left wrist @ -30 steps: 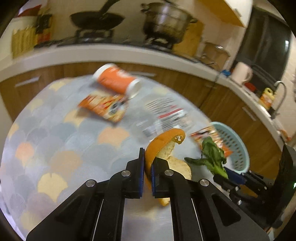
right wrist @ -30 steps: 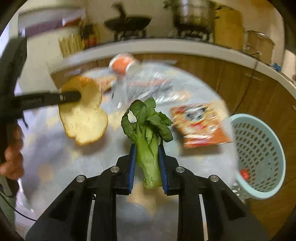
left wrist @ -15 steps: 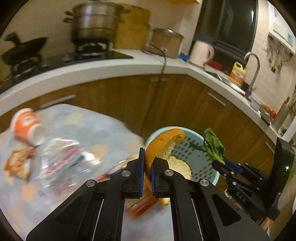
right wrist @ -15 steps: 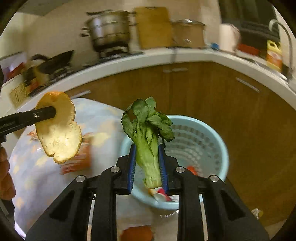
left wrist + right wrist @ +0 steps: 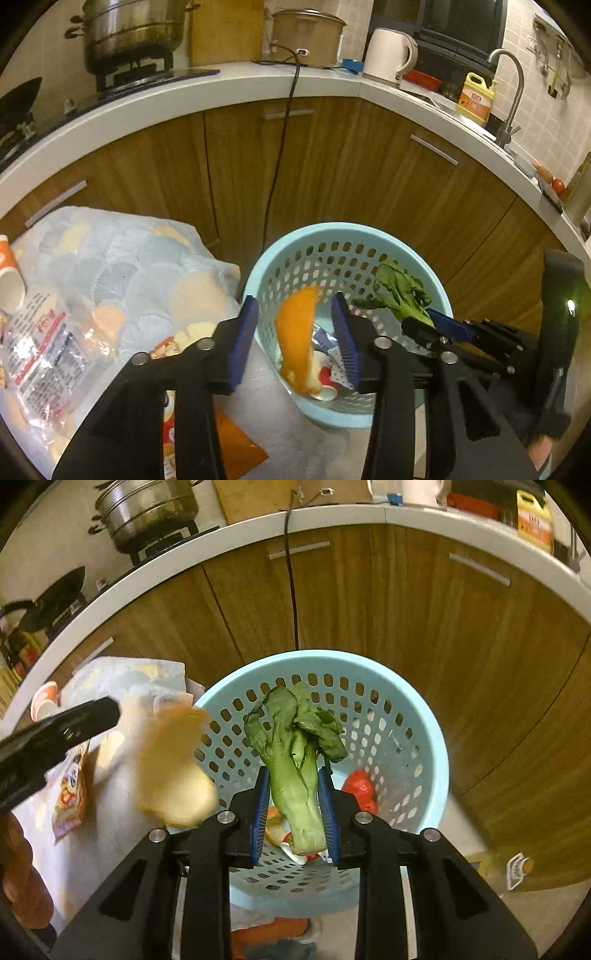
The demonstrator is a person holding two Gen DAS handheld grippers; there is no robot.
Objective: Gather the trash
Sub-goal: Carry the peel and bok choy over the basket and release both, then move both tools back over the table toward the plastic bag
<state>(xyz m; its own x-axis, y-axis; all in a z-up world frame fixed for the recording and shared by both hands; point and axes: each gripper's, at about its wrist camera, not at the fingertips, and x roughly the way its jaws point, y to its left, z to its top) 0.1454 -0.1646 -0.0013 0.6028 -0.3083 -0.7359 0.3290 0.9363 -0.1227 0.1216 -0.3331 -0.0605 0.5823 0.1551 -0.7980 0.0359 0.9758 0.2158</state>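
Peel (image 5: pixel 297 332) drops from my spread left gripper (image 5: pixel 295 332) above the basket (image 5: pixel 332 230); right gripper (image 5: pixel 294 808) clamps greens (image 5: pixel 293 760), center frame.

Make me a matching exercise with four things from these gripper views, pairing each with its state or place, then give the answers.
1. curved orange peel
2. leafy green vegetable stalk
3. left gripper
4. orange-and-white paper cup

A. lying on its side on the patterned tablecloth
B. fingers spread apart
C. clamped in the right gripper
D. blurred, loose above the light-blue perforated plastic basket

Pairs: 1-D, 2-C, 3-B, 4-A
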